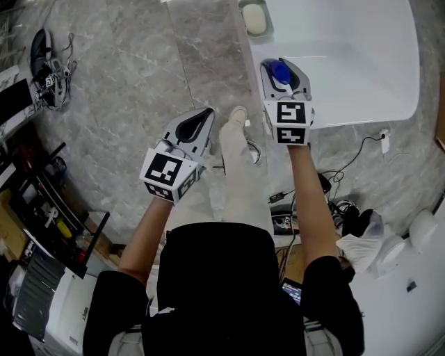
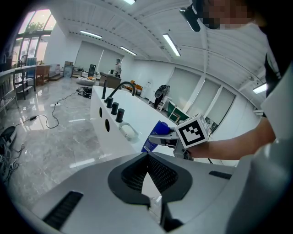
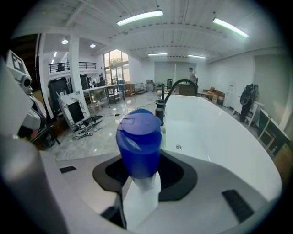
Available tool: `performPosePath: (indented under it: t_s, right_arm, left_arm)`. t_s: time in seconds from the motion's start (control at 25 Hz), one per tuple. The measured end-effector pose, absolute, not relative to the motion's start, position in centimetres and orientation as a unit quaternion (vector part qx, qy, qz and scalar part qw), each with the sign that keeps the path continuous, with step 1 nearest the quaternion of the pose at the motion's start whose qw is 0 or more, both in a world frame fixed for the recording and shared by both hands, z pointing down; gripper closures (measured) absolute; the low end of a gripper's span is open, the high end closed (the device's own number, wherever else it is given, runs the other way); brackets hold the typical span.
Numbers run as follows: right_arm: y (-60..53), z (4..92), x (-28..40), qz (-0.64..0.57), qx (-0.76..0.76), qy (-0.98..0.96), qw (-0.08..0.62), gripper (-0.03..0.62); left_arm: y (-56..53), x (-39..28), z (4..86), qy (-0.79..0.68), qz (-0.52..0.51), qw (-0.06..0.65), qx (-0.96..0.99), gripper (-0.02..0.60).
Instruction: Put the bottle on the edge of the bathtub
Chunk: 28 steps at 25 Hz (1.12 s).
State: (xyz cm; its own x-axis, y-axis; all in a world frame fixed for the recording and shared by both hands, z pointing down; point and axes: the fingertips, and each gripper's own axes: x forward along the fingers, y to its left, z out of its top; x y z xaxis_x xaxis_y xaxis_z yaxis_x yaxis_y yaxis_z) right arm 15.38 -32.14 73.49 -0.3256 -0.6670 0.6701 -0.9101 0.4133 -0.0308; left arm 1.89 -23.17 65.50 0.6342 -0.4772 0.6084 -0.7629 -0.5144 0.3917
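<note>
A blue bottle [image 1: 280, 70] sits cap-up between the jaws of my right gripper [image 1: 281, 66], which is shut on it. It hangs over the near left rim of the white bathtub [image 1: 348, 62]. In the right gripper view the blue cap [image 3: 138, 144] fills the middle, with the tub's basin [image 3: 219, 132] beyond. My left gripper [image 1: 201, 117] hovers over the marble floor left of the tub, its jaws shut with nothing in them. The left gripper view shows the bottle [image 2: 151, 137] from the side, above the tub's edge [image 2: 114, 125].
A soap dish [image 1: 254, 17] rests on the tub's rim at the far end, near a black faucet [image 3: 176, 87]. The person's leg and shoe [image 1: 238, 115] stand between the grippers. Cables and a power strip [image 1: 281, 222] lie on the floor at right. Shelving [image 1: 42, 208] stands at left.
</note>
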Motion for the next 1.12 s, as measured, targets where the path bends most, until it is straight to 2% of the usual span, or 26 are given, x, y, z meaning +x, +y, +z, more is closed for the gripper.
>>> performPosePath:
  t_s: [0.52, 0.72, 1.12]
  right_arm:
    - [-32.6, 72.5, 15.3, 0.216, 0.502, -0.789, 0.279, 0.427]
    - [-31.7, 71.8, 15.8, 0.217, 0.508, -0.785, 0.28, 0.404]
    - [-29.0, 67.4, 16.9, 0.227, 0.538, -0.77, 0.258, 0.402]
  left_arm:
    - [-25.1, 0.9, 64.2, -0.393, 0.211, 0.31, 0.839, 0.569]
    - [-25.2, 0.7, 63.4, -0.394, 0.207, 0.31, 0.84, 0.569]
    - [-25.4, 1.0, 59.4, -0.389, 0.188, 0.282, 0.857, 0.569]
